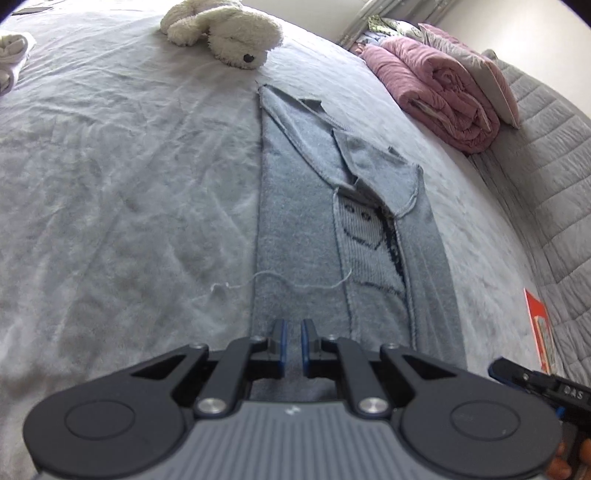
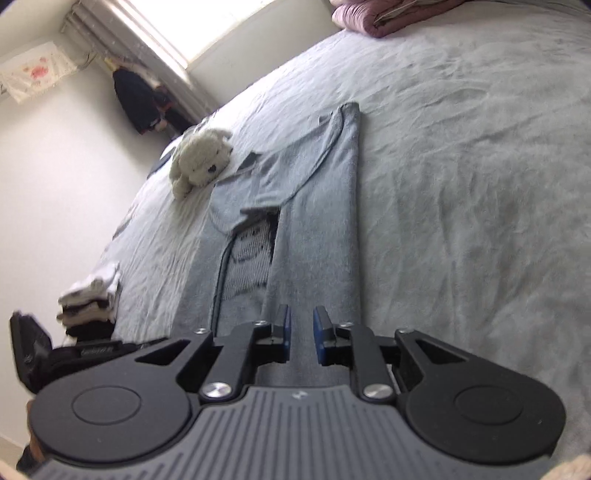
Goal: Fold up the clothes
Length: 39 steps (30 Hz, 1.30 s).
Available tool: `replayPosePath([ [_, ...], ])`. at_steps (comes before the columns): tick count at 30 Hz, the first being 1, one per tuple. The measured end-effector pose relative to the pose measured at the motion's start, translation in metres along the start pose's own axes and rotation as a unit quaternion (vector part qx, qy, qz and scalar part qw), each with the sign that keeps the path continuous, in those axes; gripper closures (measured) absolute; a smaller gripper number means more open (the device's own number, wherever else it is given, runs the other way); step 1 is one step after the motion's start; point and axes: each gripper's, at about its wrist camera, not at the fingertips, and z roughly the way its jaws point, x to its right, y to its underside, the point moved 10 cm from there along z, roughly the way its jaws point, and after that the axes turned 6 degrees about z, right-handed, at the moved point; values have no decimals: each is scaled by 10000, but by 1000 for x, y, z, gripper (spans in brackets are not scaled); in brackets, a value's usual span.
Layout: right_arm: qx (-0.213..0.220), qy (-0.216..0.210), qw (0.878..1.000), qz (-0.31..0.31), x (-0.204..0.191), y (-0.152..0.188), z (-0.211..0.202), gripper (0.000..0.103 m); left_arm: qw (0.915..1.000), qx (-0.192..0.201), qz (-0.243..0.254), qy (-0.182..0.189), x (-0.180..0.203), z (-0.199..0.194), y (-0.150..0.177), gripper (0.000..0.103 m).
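Observation:
A grey-blue knitted sweater lies lengthwise on the bed, both sides folded inward, with a face pattern showing in the gap between the flaps. A loose thread trails off its left edge. My left gripper is at the sweater's near end, its blue pads almost together, shut on the knit. My right gripper is over the same near end, toward the right edge. Its pads stand a little apart and cloth shows in the gap without being pinched.
A white plush dog lies beyond the sweater's far end. A folded pink quilt sits at the bed's far right, a stack of folded clothes at the left edge. An orange-red flat item lies near the grey quilted headboard.

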Motion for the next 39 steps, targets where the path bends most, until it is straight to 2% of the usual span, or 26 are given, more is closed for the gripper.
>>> replayPosePath([
  [2,-153,148,9998,1,7,15,-7,79,9998,-10,-79,172,-1,2,3,95],
  [5,-373,-78,9970,669,20,39,-12,70,9993,2,-154,348,0,-4,7,95],
  [8,-308,-95,9974,640,18,45,-15,69,9998,-20,-22,201,-2,-13,18,95],
  [10,-274,-73,9983,511,13,48,-14,65,9997,25,241,52,3,-18,27,95],
  [13,-228,24,9997,109,2,50,-8,64,9974,124,703,-120,15,-24,40,95],
  [19,-374,762,9934,-772,0,75,8,65,9887,153,1408,-494,27,-31,72,95],
  [22,-418,753,9929,-821,-1,85,0,65,9843,201,1644,-606,29,-43,86,95],
  [26,-502,543,9961,-481,1,101,-13,65,9800,207,1856,-686,31,-62,105,92],
  [29,-493,357,9980,-156,1,107,-23,64,9875,192,1448,-590,20,-74,110,90],
  [31,-537,67,9978,375,5,107,-27,61,9932,187,1050,-464,10,-80,111,82],
  [32,-552,-90,9961,683,8,106,-28,58,9960,180,805,-349,4,-82,111,82],
  [35,-570,-301,9909,1186,15,104,-29,57,9989,42,447,-132,0,-78,115,79],
  [39,-677,-244,9924,998,10,108,-25,56,9989,-17,462,-90,4,-71,119,76],
])
